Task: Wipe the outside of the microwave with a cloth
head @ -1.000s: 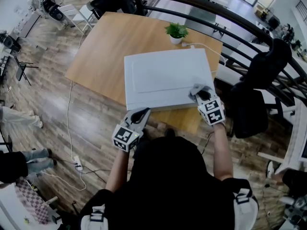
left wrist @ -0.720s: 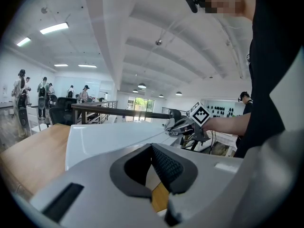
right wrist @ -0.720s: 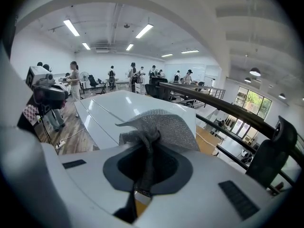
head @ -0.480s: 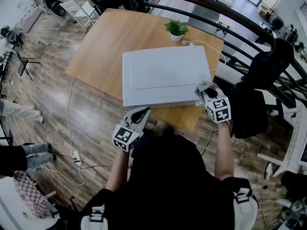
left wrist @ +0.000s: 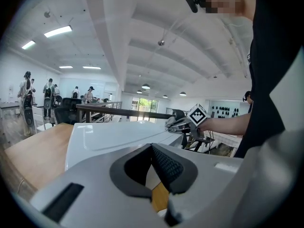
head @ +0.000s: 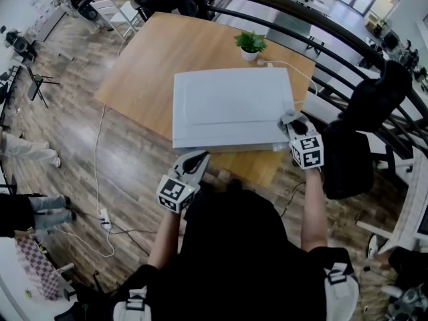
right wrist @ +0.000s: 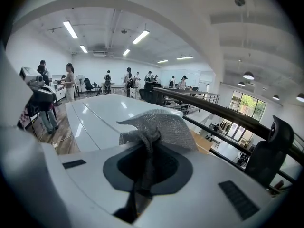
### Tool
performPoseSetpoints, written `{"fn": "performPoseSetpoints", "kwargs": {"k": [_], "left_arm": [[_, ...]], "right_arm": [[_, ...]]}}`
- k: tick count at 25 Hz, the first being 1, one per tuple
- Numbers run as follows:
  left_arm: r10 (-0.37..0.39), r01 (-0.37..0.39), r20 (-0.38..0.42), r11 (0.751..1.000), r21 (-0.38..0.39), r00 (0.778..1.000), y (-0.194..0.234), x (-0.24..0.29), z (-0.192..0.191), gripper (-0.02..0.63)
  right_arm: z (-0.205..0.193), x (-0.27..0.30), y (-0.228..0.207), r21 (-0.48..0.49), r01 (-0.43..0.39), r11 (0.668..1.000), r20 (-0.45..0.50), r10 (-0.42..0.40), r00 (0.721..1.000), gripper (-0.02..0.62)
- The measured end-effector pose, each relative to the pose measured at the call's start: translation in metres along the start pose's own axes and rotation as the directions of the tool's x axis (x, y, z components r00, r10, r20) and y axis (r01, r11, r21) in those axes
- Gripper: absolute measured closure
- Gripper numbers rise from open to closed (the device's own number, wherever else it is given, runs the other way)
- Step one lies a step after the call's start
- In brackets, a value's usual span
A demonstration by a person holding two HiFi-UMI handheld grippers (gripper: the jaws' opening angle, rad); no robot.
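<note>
Gripping the cloth point(head: 288, 118), the right tongs point(head: 293, 122) have been shifted from the top of the microwave point(head: 231, 105) to its right edge, suggesting side wiping; the left tongs point(head: 196, 158) are held clenched, empty.

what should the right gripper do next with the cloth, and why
Probably sweep the right gripper to the person's left across the top of the microwave, pressing the cloth down. The cloth is clamped in its jaws at the top's near right corner, so nearly the whole panel lies to its left and beyond. The left gripper is shut, empty and off the front edge.
</note>
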State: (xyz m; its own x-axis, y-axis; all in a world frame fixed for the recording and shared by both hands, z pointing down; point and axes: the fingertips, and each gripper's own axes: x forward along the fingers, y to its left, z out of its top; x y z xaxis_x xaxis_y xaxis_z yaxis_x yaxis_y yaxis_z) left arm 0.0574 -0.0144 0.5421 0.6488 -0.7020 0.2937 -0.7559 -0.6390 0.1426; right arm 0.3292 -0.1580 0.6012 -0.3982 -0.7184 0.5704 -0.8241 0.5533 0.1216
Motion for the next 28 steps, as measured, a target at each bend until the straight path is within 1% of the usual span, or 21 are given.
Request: {"fn": "performPoseSetpoints", "kwargs": {"k": [5, 7, 17, 24, 28], "left_arm": [[0.018, -0.018, 0.002, 1.000, -0.012, 1.000, -0.002, -0.005, -0.003, 0.606], [0.029, -0.029, 0.007, 0.999, -0.016, 1.000, -0.001, -0.007, -0.002, 0.606], [0.071, -0.071, 0.007, 0.997, -0.030, 0.997, 0.009, -0.022, -0.008, 0.606], [0.051, -0.051, 0.007, 0.998, -0.032, 0.999, 0.016, -0.021, -0.010, 0.606], [0.040, -0.040, 0.015, 0.999, -0.029, 0.999, 0.024, -0.020, -0.006, 0.606]], "right_arm": [[0.006, 0.015, -0.020, -0.031, 0.028, 0.999, 0.017, -0.027, 0.999, 0.577], [0.009, 0.018, -0.025, -0.036, 0.037, 0.999, 0.006, -0.037, 0.999, 0.577], [0.011, 0.026, -0.029, -0.039, 0.058, 0.998, -0.023, -0.059, 0.998, 0.577], [0.015, 0.030, -0.023, -0.115, 0.082, 0.990, -0.070, -0.091, 0.993, 0.578], [0.017, 0.032, -0.017, -0.111, 0.074, 0.991, -0.094, -0.084, 0.992, 0.578]]}}
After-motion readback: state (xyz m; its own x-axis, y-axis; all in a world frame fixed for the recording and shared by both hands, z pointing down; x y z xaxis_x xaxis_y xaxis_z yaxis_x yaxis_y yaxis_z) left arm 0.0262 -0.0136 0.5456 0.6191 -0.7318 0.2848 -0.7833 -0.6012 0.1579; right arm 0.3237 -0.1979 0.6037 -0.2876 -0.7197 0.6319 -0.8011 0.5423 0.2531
